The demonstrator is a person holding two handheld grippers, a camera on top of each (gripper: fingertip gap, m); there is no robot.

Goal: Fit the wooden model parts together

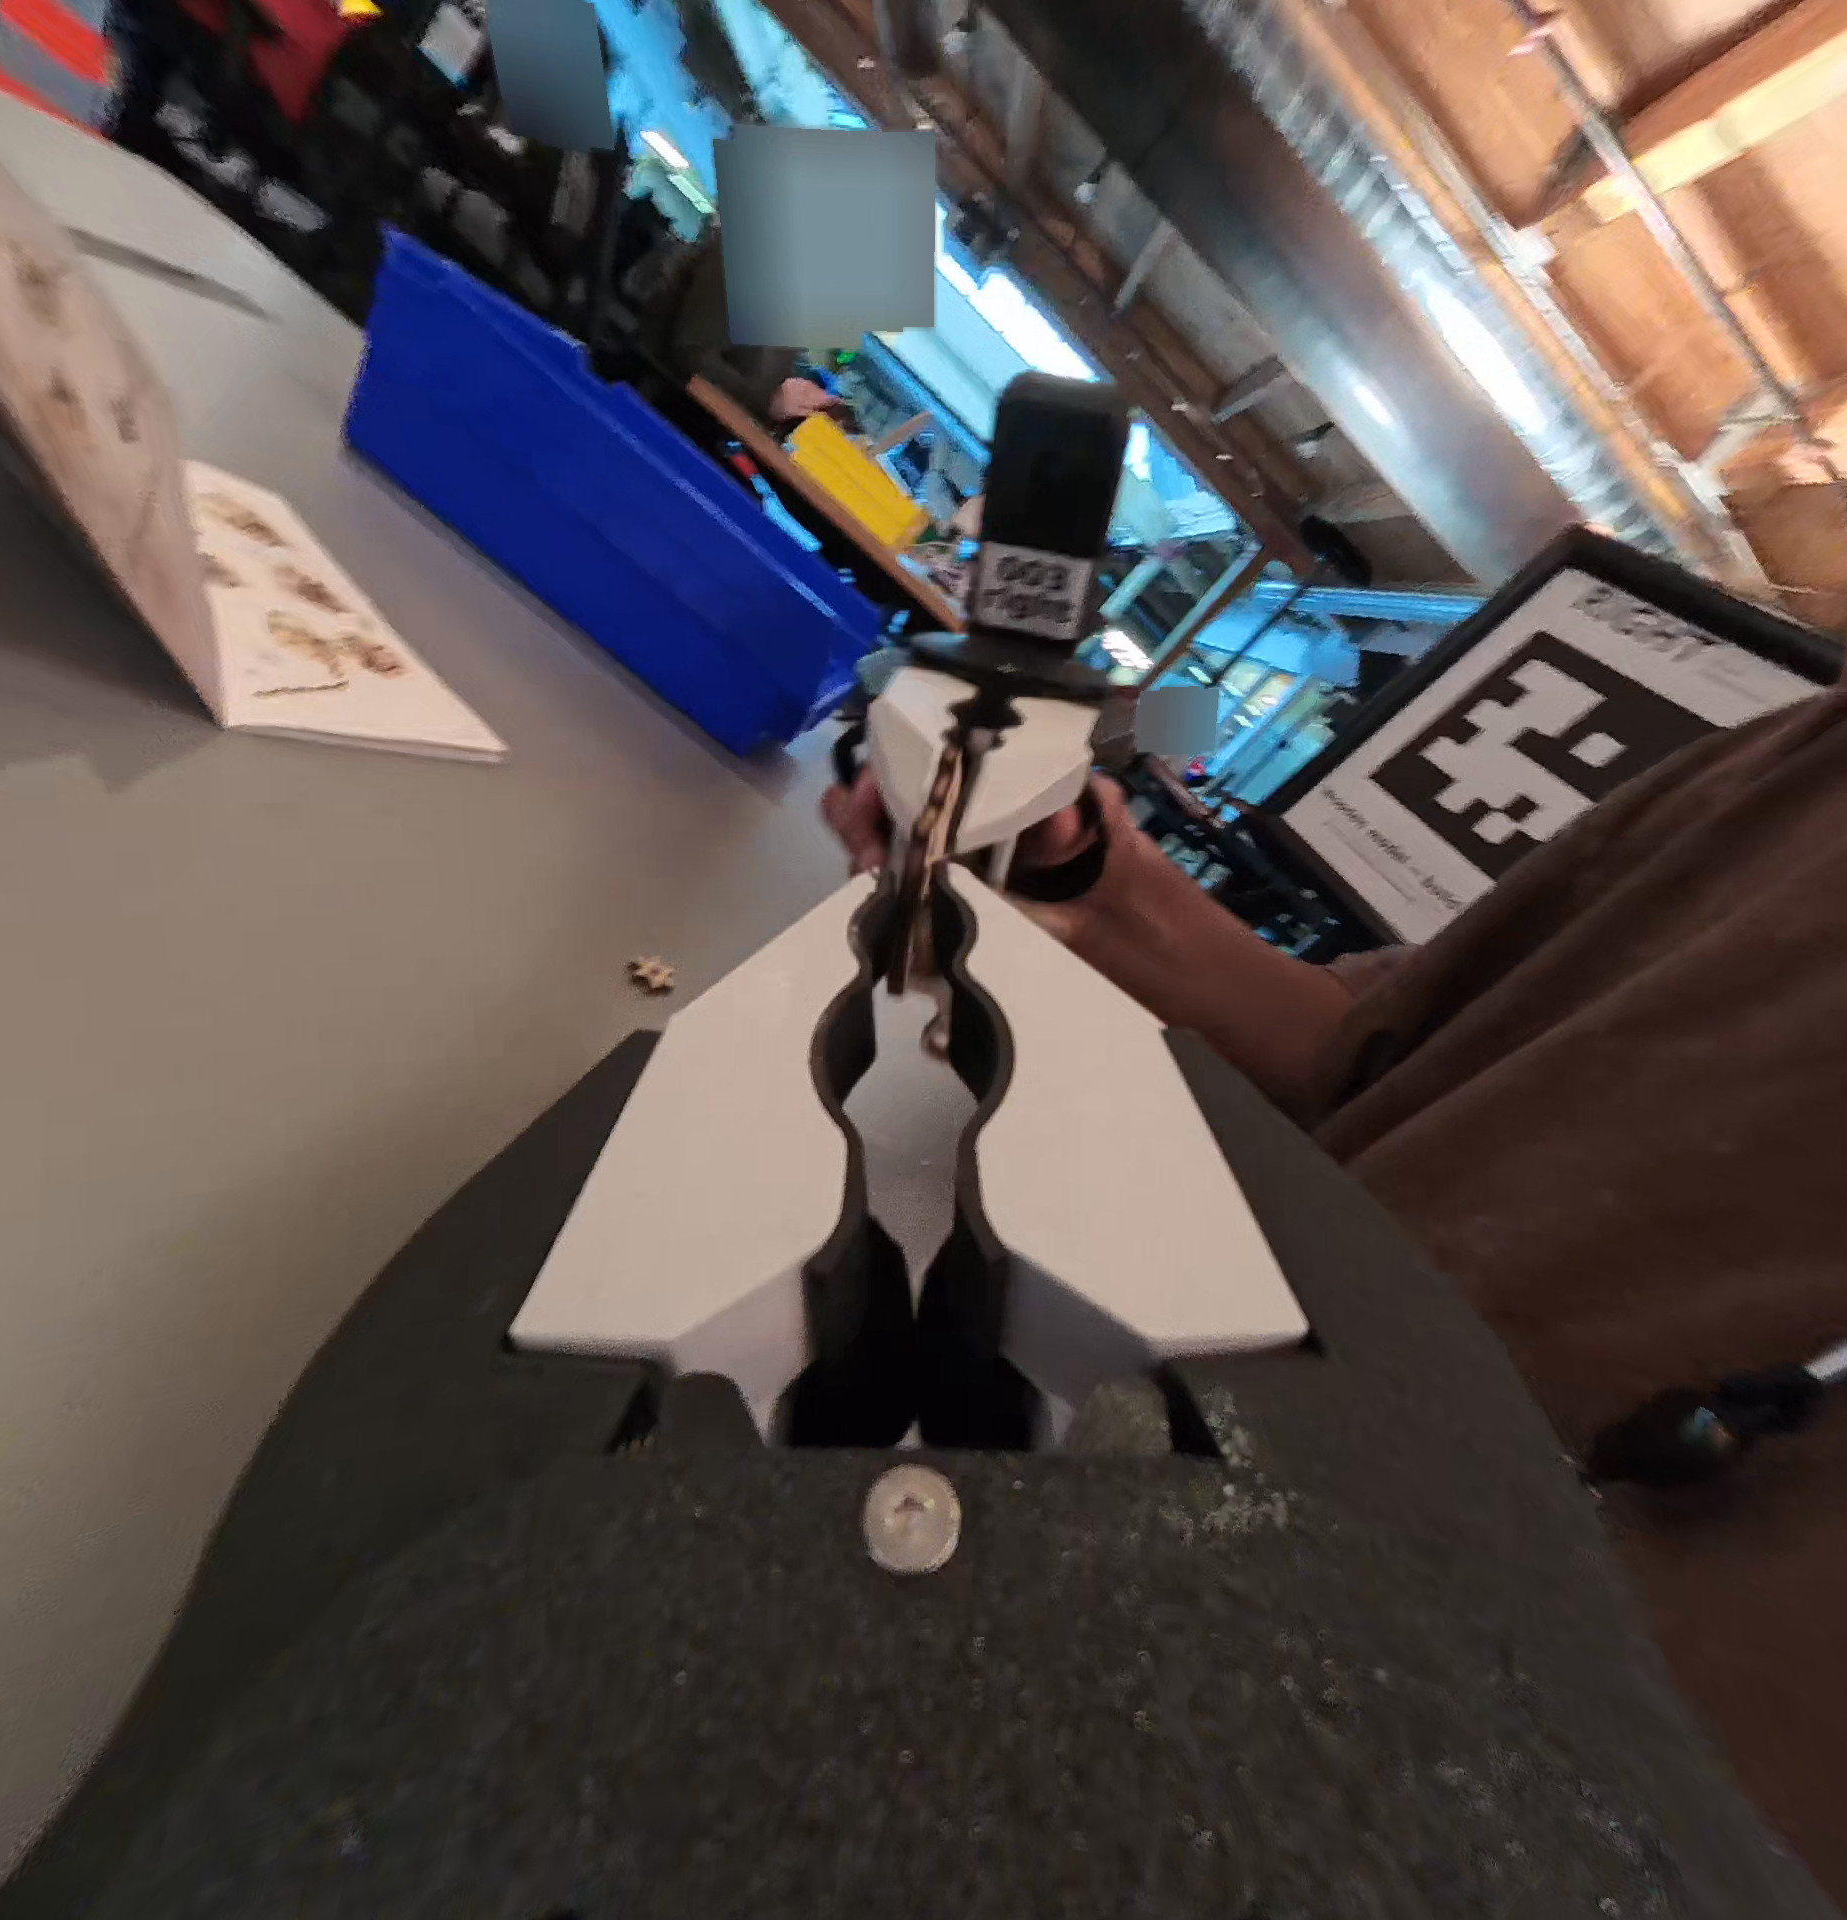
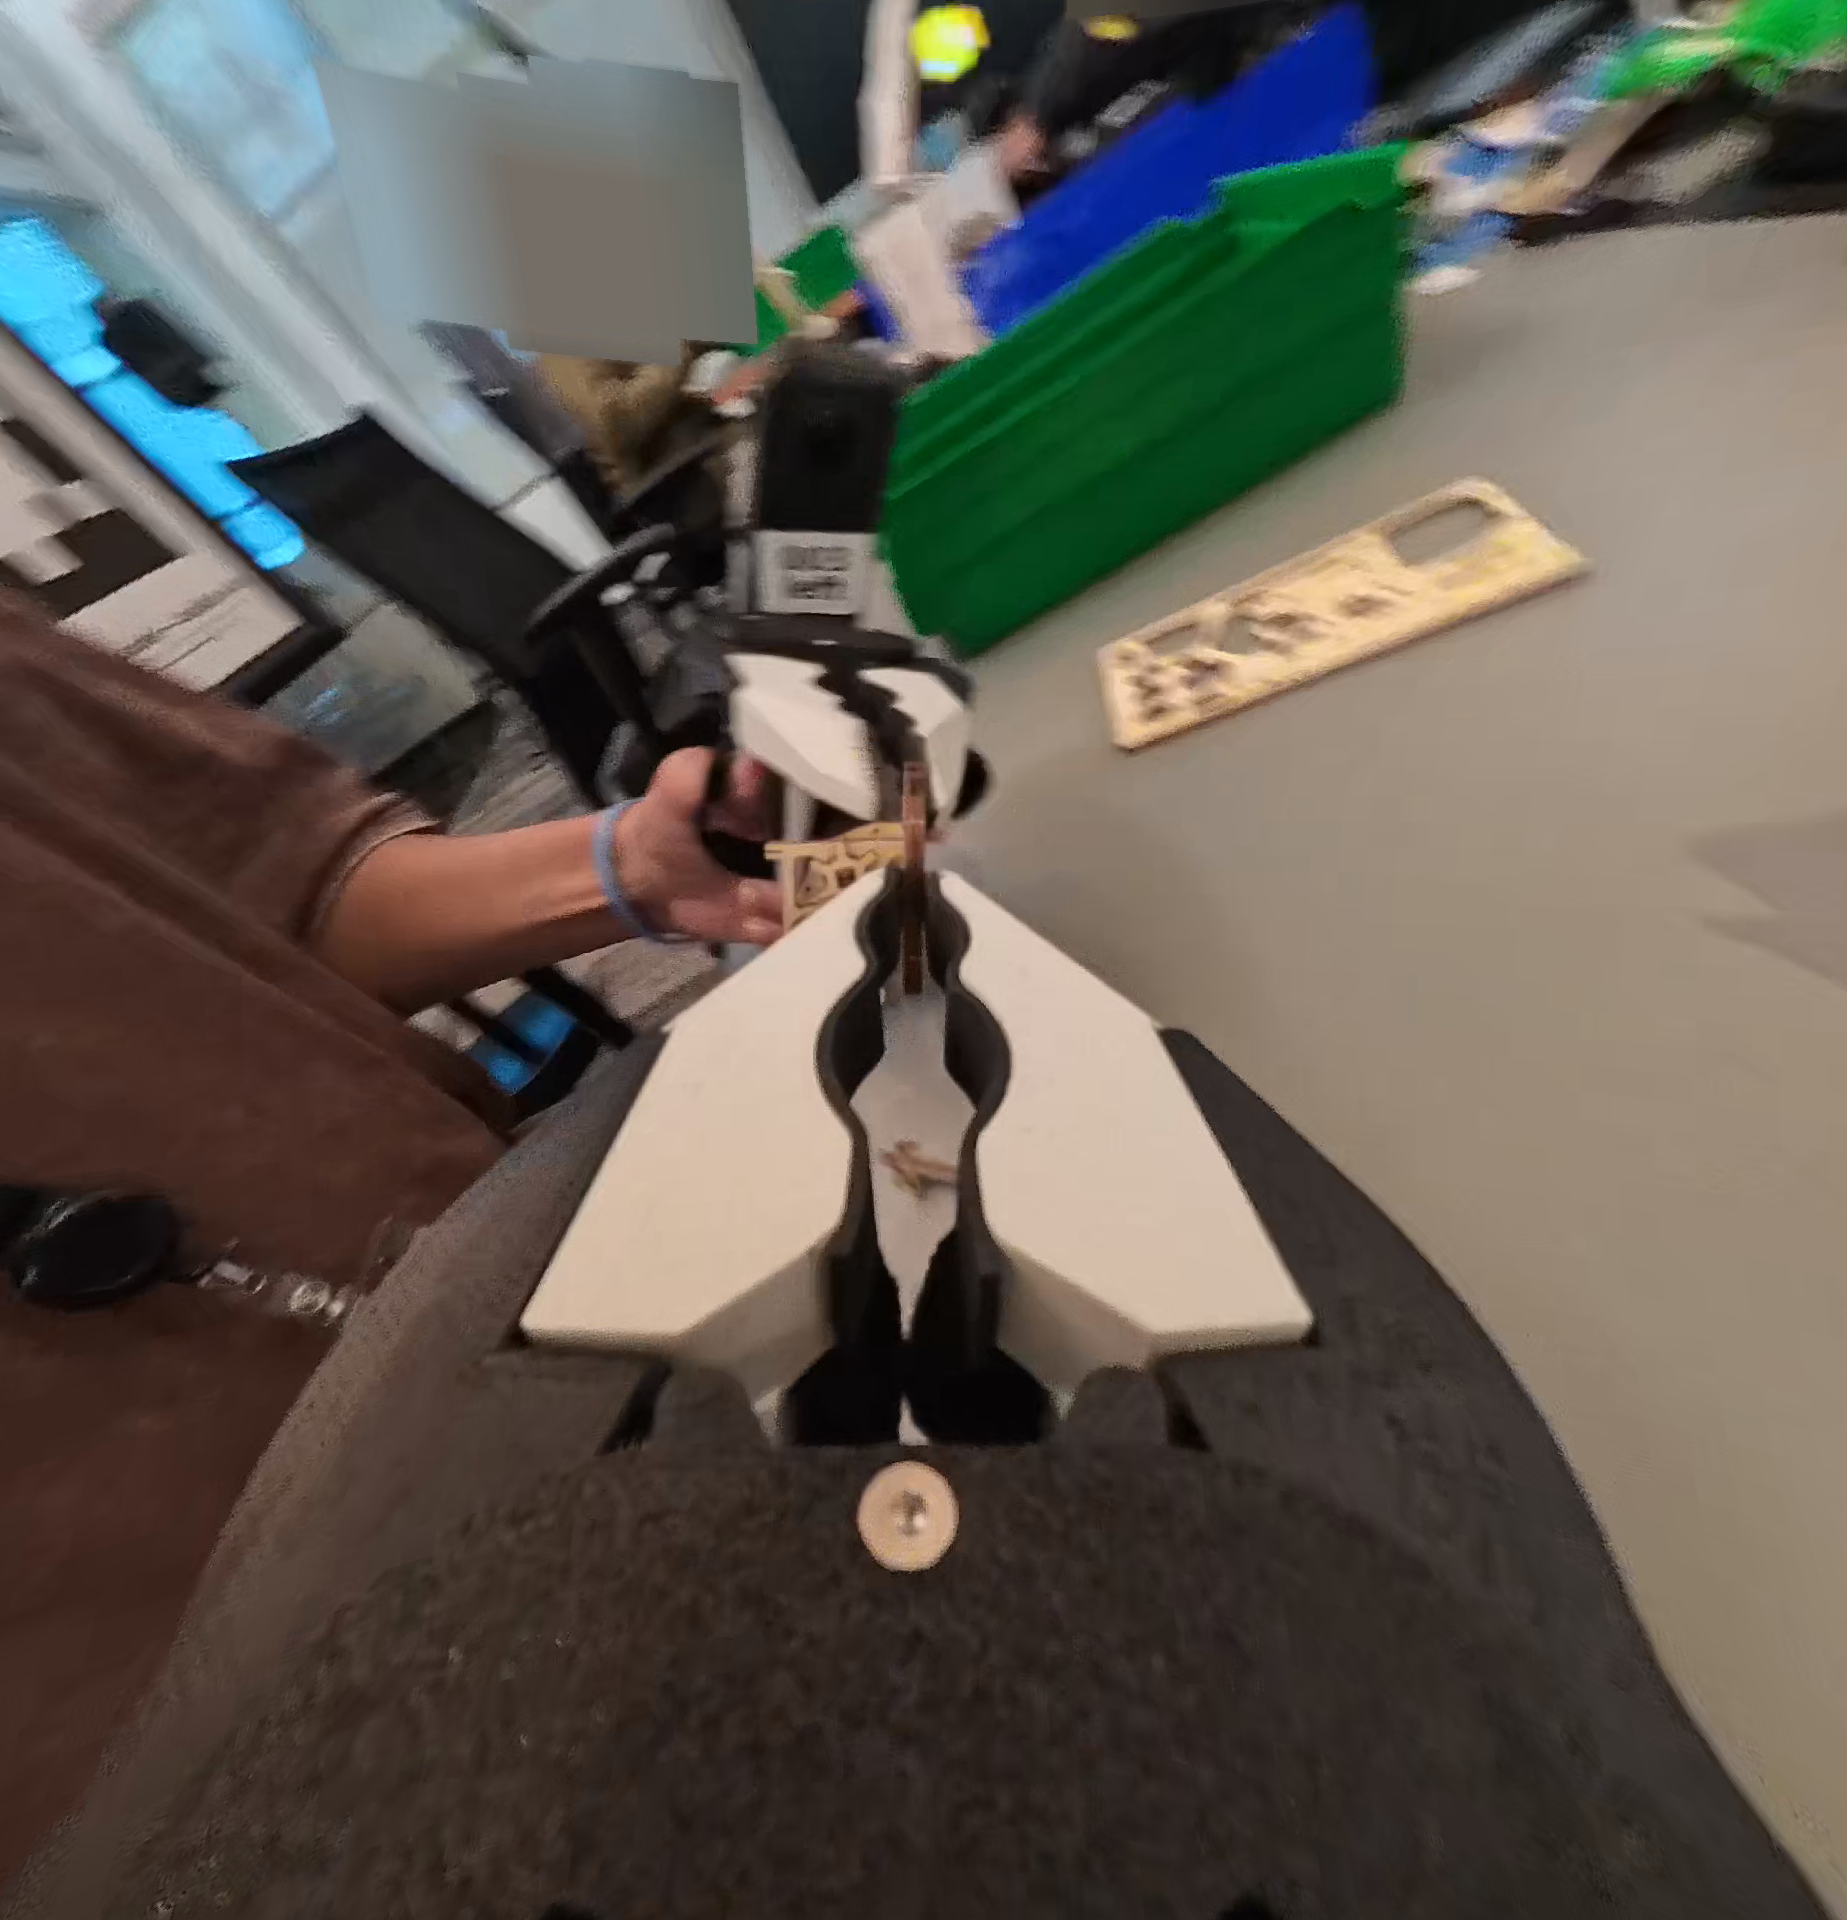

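Note:
Both grippers are raised above the grey table [image 1: 275, 1039] and face each other tip to tip. In the left wrist view my left gripper [image 1: 906, 920] is shut on a thin wooden model part [image 1: 901, 961], seen edge-on. The right gripper [image 1: 945, 831] opposite holds another wooden part [image 1: 931, 816] that meets it. In the right wrist view my right gripper [image 2: 912, 904] is shut on a thin wooden part [image 2: 912, 935], edge-on. The left gripper [image 2: 883, 800] holds a flat cut-out wooden part [image 2: 831, 873] against it. A small loose wooden piece [image 1: 651, 974] lies on the table.
An open instruction booklet [image 1: 316, 634] and a blue bin [image 1: 586, 499] lie at the left. A green bin [image 2: 1158, 416] and a punched-out wooden sheet [image 2: 1334, 613] lie on the table at the right. A black-and-white marker board [image 1: 1542, 758] stands behind. A brown sleeve [image 2: 171, 935] is close by. Both grippers' tips are close together, under 4 cm apart.

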